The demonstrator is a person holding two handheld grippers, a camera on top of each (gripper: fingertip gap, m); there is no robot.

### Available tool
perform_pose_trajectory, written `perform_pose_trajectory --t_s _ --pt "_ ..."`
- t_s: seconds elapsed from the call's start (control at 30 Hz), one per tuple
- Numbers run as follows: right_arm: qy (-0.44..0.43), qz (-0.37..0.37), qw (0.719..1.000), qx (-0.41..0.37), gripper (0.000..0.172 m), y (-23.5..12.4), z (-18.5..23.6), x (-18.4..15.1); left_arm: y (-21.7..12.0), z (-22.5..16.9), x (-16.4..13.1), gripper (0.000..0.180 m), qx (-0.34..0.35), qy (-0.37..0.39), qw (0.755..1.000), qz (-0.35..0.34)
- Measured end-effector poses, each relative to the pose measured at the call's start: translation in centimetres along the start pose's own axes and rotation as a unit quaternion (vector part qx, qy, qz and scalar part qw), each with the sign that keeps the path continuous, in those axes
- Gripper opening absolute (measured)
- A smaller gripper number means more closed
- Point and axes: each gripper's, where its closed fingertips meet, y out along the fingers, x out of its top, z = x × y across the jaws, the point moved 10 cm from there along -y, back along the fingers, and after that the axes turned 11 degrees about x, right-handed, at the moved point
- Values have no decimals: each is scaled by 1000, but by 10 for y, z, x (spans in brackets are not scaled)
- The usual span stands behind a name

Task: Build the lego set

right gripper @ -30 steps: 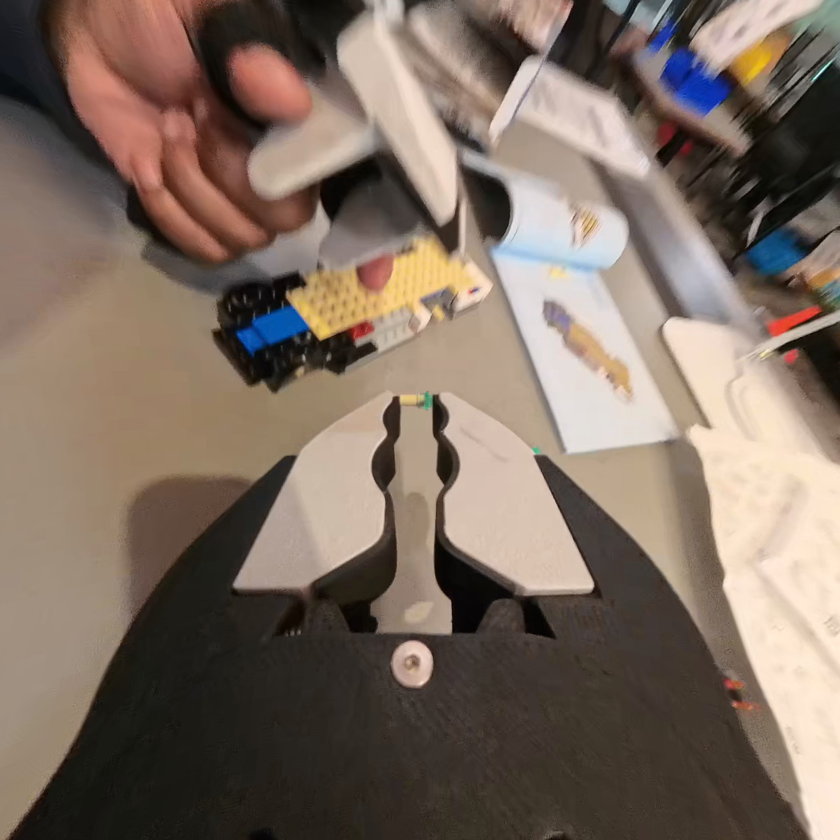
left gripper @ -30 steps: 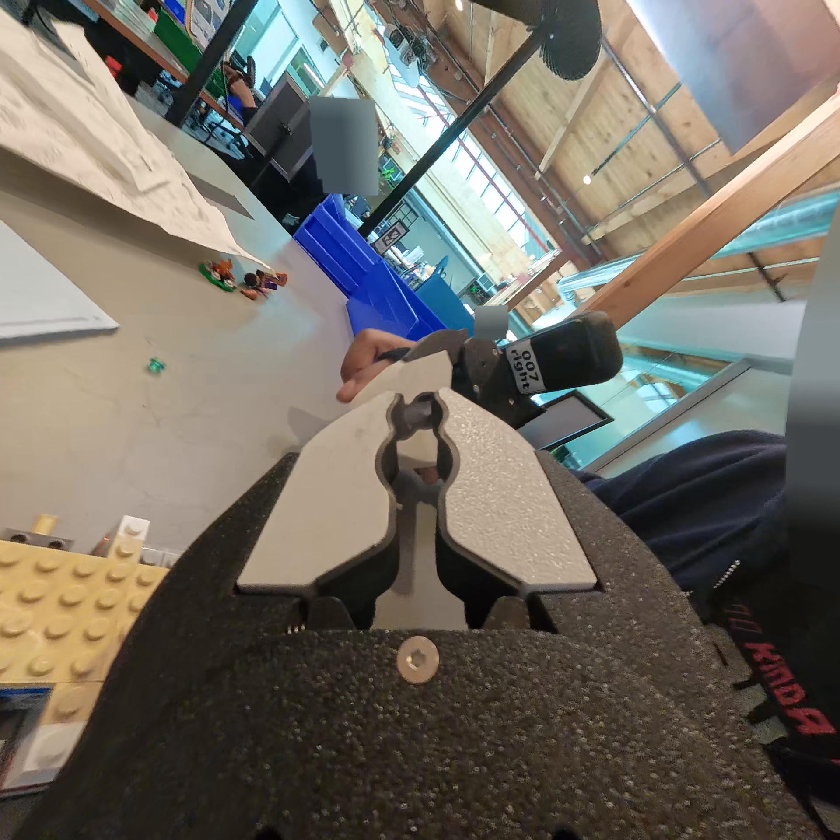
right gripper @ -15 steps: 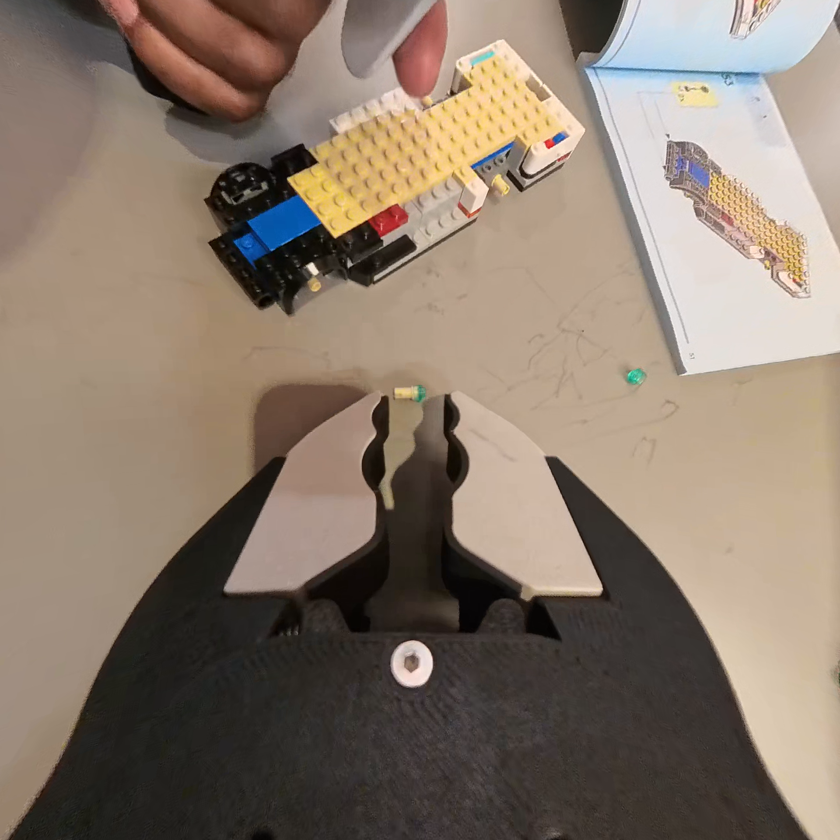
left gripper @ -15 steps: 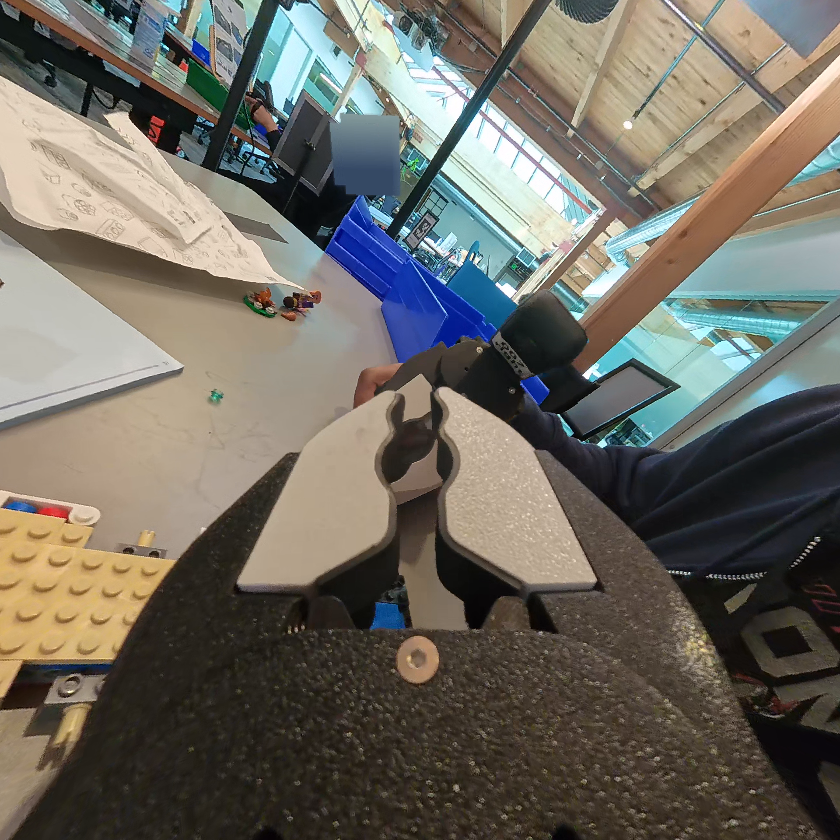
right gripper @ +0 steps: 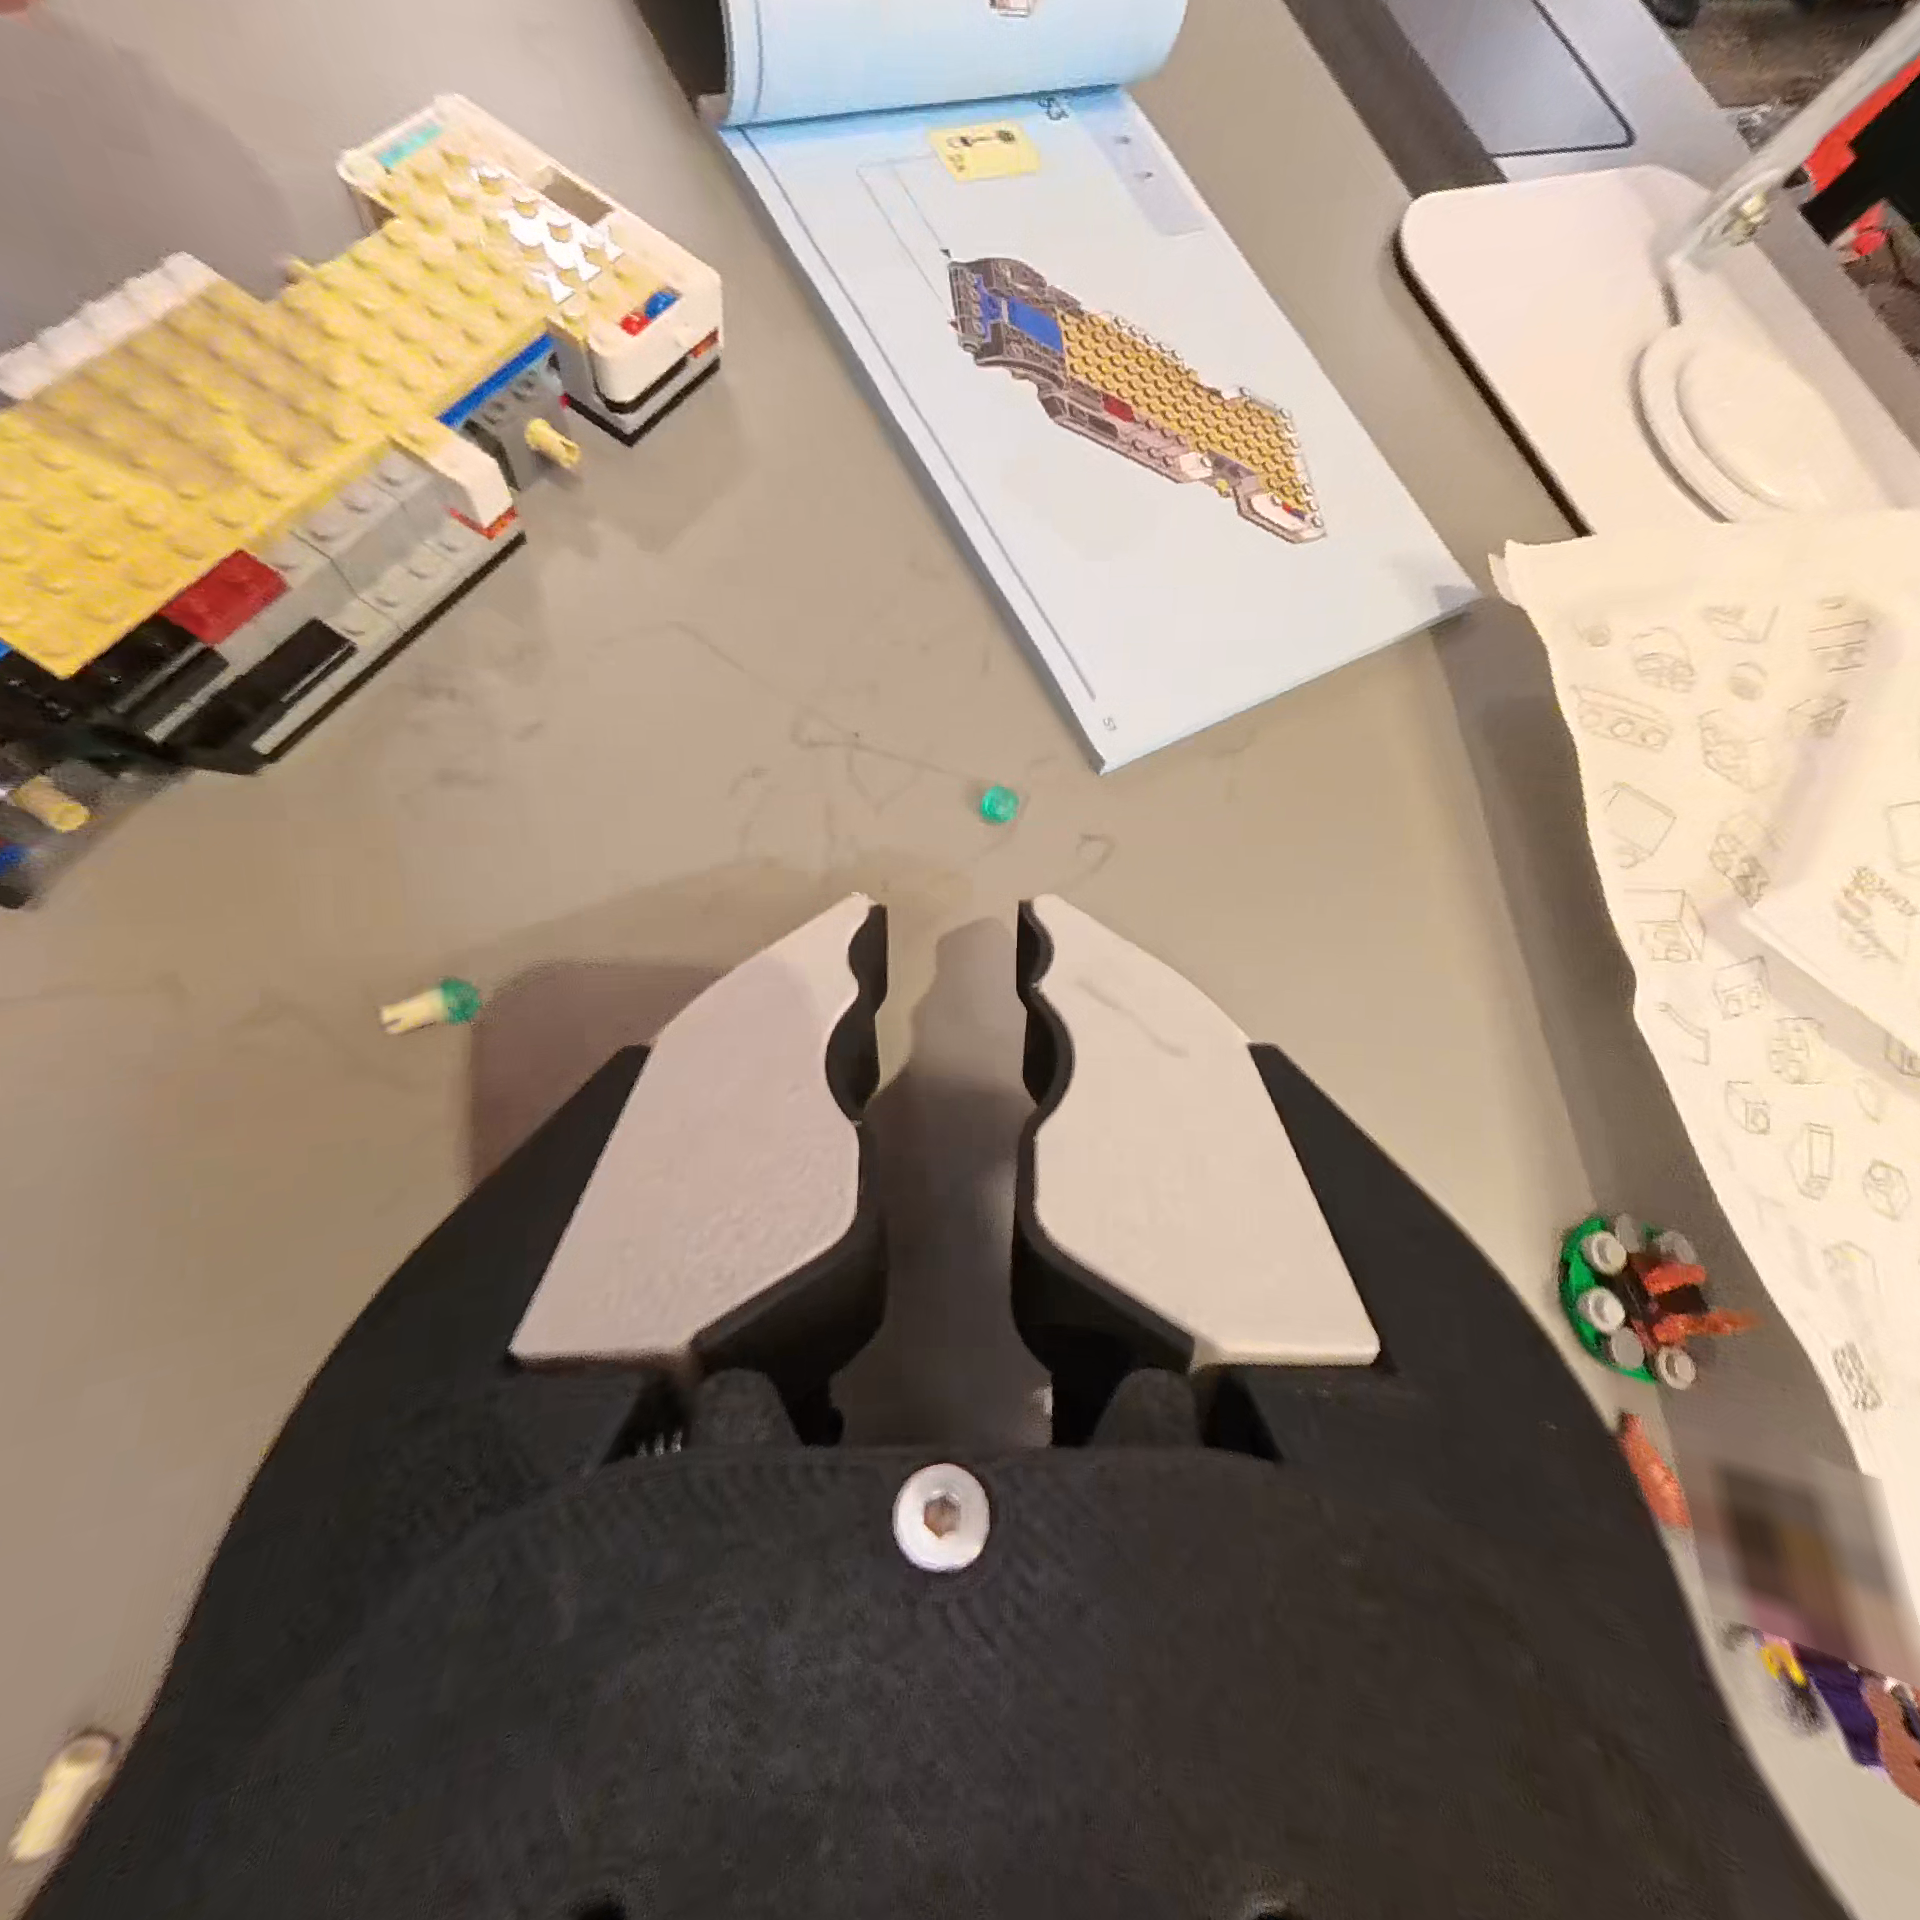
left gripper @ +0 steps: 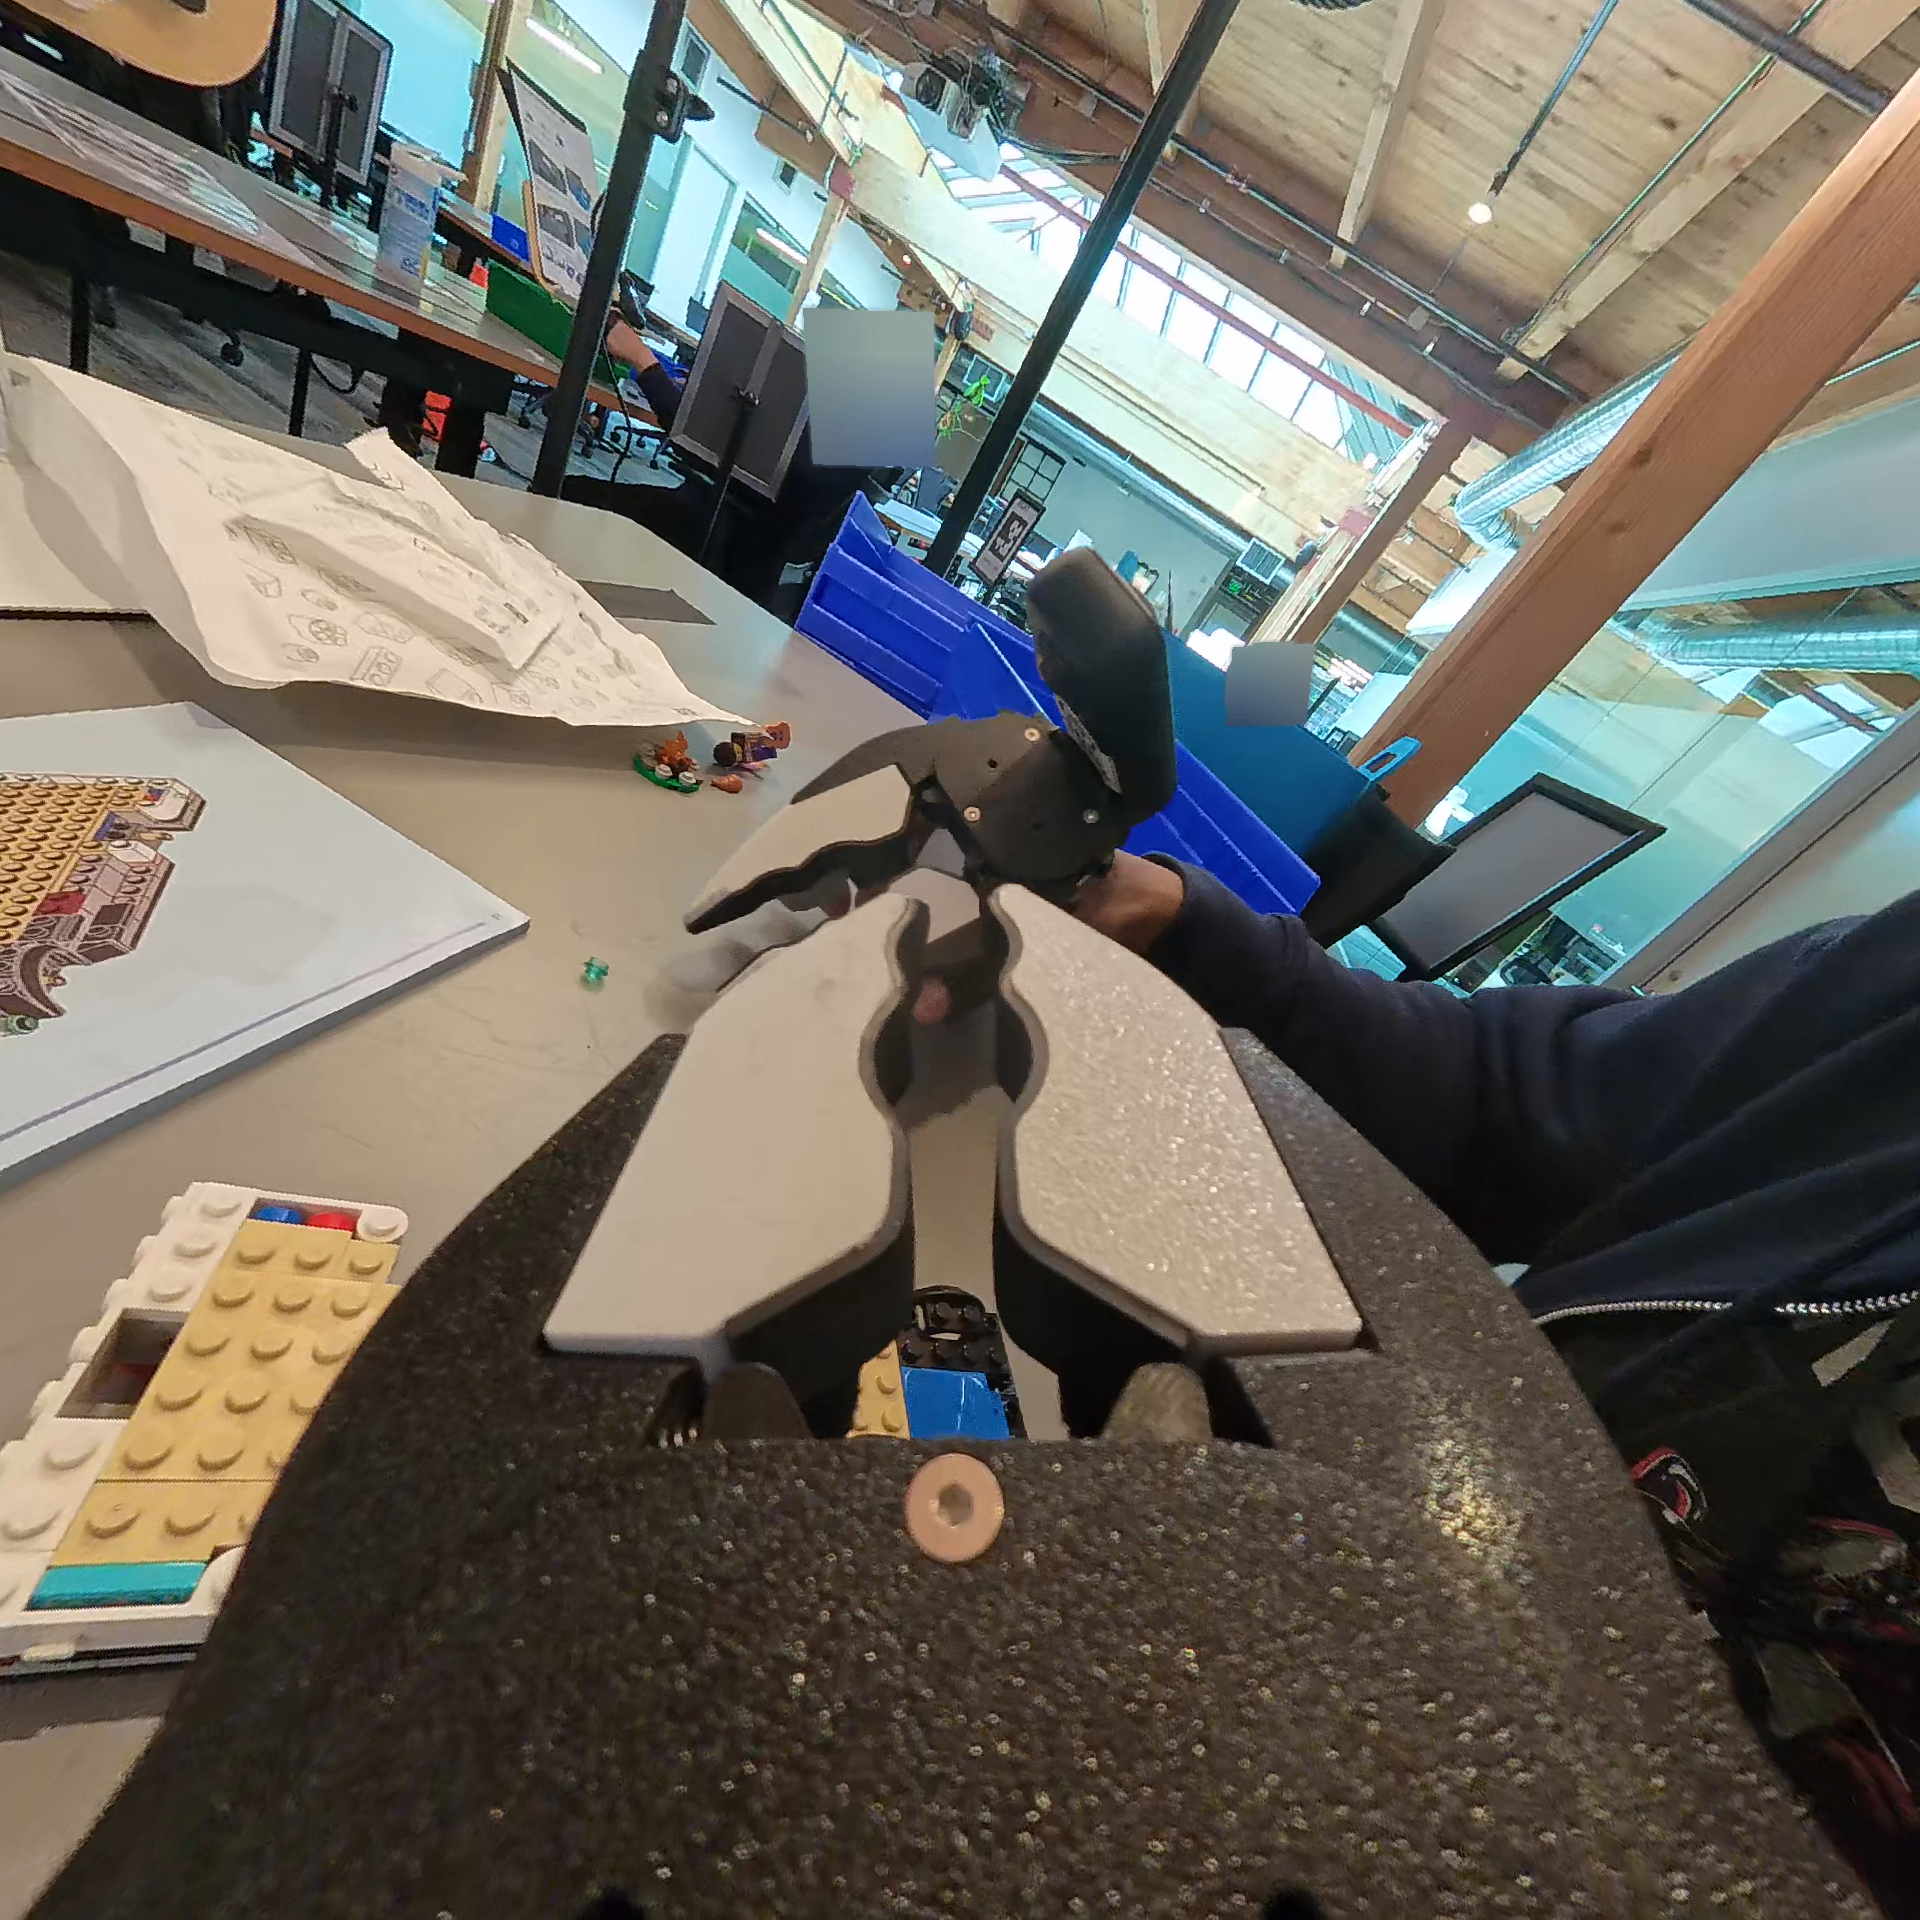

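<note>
My right tongs (right gripper: 951, 914) hang open and bare over the worktop (right gripper: 644, 810), nearest the loose green stud (right gripper: 998, 803) just ahead. The pale peg with a green cap (right gripper: 428, 1006) lies flat to their left, cap pointing right. My left tongs (left gripper: 954, 920) stand slightly parted, gripping nothing, above the long brick model (left gripper: 197, 1382).

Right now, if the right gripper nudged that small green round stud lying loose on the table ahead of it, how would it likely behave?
The green stud looks tiny and rounded, so it would probably skid or roll on the smooth grey table. It seems very light. The right gripper stands open and bare, and its broad fingers may struggle to pinch something so small.
</note>
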Motion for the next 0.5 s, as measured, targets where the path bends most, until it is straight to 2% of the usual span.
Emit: perform_pose_trajectory --t_s 0.33,0.5 --pt "23 23 999 20 23 24 -19 15 3 1 -5 9 -8 -9 1000 16" --pt "37 29 999 26 16 29 -23 17 4 0 -6 9 -13 -8 1000 22"
